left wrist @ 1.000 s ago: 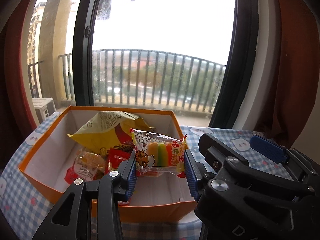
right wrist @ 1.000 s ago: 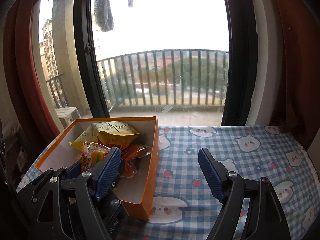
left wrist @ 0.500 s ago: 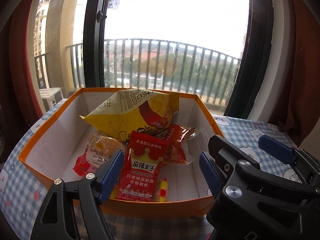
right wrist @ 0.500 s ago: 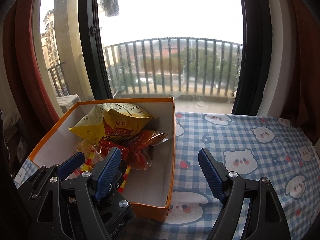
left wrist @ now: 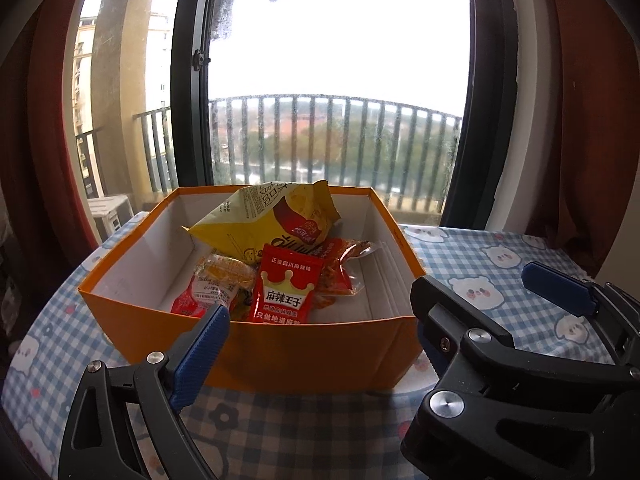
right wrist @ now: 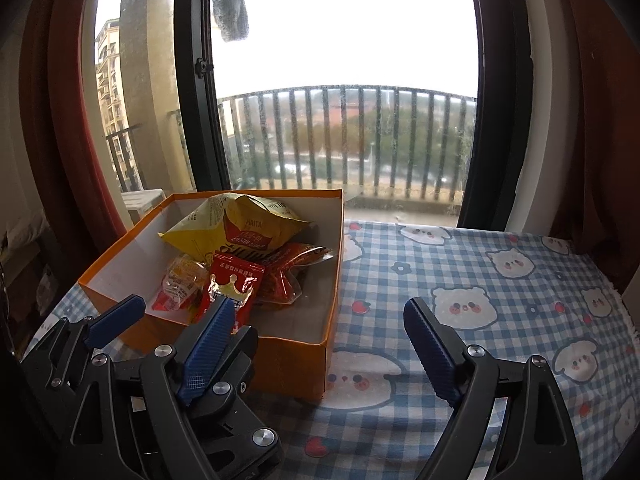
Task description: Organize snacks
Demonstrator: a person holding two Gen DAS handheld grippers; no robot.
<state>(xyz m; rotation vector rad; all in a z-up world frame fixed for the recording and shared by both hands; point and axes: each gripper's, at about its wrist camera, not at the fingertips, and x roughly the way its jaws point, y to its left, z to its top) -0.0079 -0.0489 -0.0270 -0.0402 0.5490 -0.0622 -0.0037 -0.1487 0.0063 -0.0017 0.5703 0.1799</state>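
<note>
Left wrist view: left tool [left wrist: 316, 344] empty, jaws spreading wide, now short of the box [left wrist: 280, 348]; the gummy pack it held a second ago is gone from its grip, likely dropped inside behind the red packet [left wrist: 286, 292].

Right wrist view: right tool [right wrist: 316, 340] wide, widening, empty above the tabletop [right wrist: 480, 272]. No loose snacks seen; sorting looks nearly done.

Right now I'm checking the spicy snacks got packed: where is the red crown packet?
The red crown packet lies inside the orange box, near its front wall in both views, below the yellow chip bag with the clear wrapped snack at its left.
</note>
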